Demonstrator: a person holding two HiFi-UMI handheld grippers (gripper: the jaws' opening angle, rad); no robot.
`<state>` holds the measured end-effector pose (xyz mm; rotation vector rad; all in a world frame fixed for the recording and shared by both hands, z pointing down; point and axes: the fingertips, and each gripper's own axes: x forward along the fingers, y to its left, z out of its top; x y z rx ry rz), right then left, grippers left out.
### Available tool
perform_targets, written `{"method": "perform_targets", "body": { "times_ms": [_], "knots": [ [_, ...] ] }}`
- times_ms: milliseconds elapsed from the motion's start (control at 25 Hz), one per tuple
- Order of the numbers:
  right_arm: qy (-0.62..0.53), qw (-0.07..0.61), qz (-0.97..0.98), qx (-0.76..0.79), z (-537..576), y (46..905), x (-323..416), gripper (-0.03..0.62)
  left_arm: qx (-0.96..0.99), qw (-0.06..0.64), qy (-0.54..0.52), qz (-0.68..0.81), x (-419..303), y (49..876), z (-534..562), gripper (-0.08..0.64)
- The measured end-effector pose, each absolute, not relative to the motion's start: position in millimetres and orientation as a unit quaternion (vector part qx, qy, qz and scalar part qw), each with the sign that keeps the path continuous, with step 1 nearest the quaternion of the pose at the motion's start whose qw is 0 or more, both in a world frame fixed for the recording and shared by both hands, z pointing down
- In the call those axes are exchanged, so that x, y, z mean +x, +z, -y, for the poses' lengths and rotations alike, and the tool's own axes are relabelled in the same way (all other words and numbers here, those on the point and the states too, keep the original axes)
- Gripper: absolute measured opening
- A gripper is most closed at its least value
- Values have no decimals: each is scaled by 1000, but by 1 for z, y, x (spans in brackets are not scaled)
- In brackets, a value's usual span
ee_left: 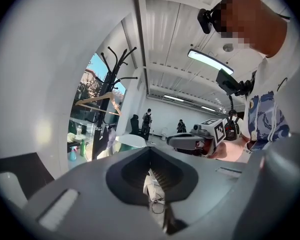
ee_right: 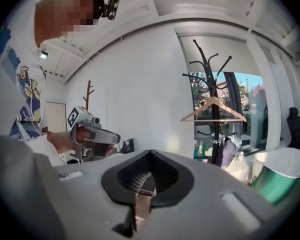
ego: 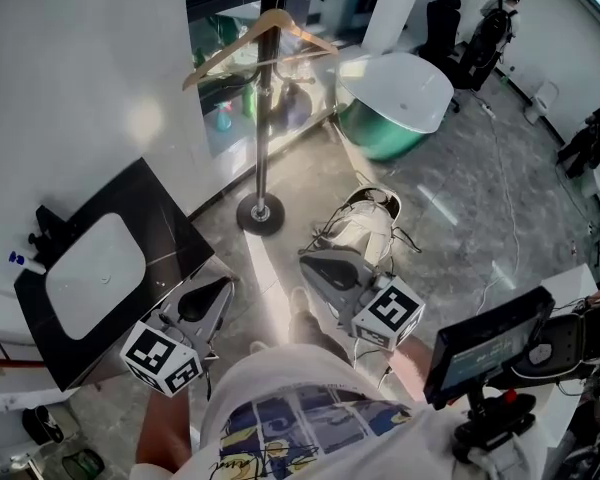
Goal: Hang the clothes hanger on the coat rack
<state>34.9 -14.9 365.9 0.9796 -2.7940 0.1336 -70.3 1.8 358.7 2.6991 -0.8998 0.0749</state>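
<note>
A wooden clothes hanger [ego: 265, 36] hangs high on the black coat rack [ego: 263, 138], whose round base [ego: 260, 213] stands on the floor ahead of me. Both gripper views show the same hanger [ee_left: 97, 101] [ee_right: 213, 111] on the rack [ee_left: 111, 84] [ee_right: 210, 79], well beyond the jaws. My left gripper [ego: 220, 286] is low and to the left of the rack, shut with nothing in it. My right gripper [ego: 310, 260] is beside it on the right, also shut and empty. Each gripper shows in the other's view, the right gripper [ee_left: 187, 141] and the left gripper [ee_right: 96, 134].
A black counter [ego: 170, 218] with a white basin stands at the left against the white wall. A white and green tub [ego: 400, 93] sits behind the rack to the right. A white object with cables [ego: 365, 223] lies on the floor. A screen device [ego: 490, 343] stands at my right. People [ego: 495, 23] stand far back.
</note>
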Motion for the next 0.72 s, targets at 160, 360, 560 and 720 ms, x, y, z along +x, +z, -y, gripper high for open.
{"method": "perform_targets", "body": {
  "times_ms": [160, 360, 560, 720],
  "knots": [
    [37, 91, 942, 322, 14, 363, 28, 0, 938, 148, 27, 312, -72, 357, -3, 3],
    [36, 91, 944, 316, 13, 366, 24, 0, 937, 149, 26, 315, -75, 363, -5, 3],
    [32, 98, 943, 317, 17, 364, 23, 0, 937, 152, 27, 313, -74, 364, -1, 3],
    [26, 93, 944, 317, 23, 360, 23, 0, 937, 150, 32, 313, -72, 361, 5, 3]
  ]
}}
